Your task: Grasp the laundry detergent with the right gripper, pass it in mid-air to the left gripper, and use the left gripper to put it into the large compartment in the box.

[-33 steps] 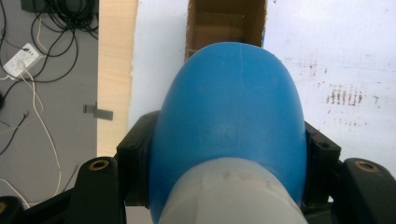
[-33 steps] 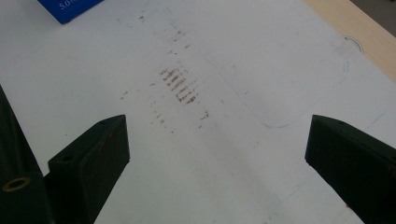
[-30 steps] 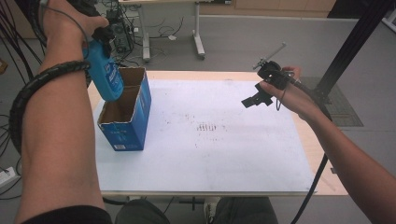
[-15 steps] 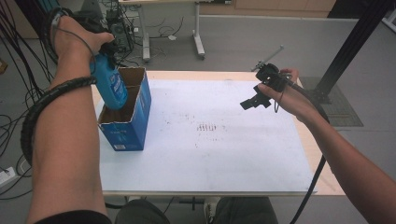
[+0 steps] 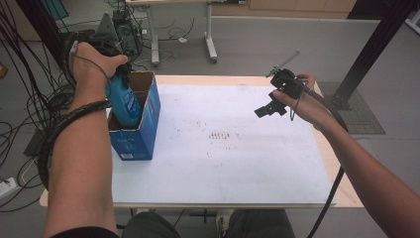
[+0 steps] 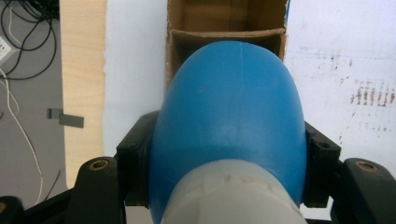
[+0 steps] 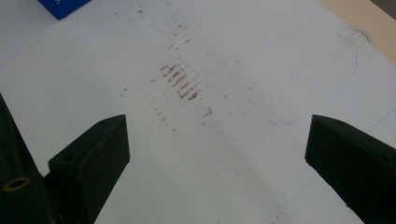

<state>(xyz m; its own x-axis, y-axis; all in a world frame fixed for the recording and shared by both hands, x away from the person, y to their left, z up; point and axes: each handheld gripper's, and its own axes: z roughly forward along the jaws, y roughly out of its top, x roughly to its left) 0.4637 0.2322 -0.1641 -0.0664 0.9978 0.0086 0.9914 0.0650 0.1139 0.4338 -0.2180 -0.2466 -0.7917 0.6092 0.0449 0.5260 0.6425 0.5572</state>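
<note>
One blue plastic bottle [image 5: 124, 101], smooth, rigid and likely slippery, hangs partway inside the open blue carton [image 5: 136, 134] at the bench's [image 5: 277, 183] left, left gripper [image 6: 229, 154] jaws clenched across its shoulder. Right gripper [image 5: 270, 106] hovers released, far right.

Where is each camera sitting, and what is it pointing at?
High view: sits above the person's side and looks forward and down on the table; both forearms come in, the left gripper lowering a blue bottle into the box, the right gripper hovering.
Left gripper view: rides on that gripper and looks along its jaws, clamped on the blue bottle, down into the box.
Right gripper view: looks past its open jaws at the brown smudges.
Shared: the smudges and the box appear in all three views.
</note>
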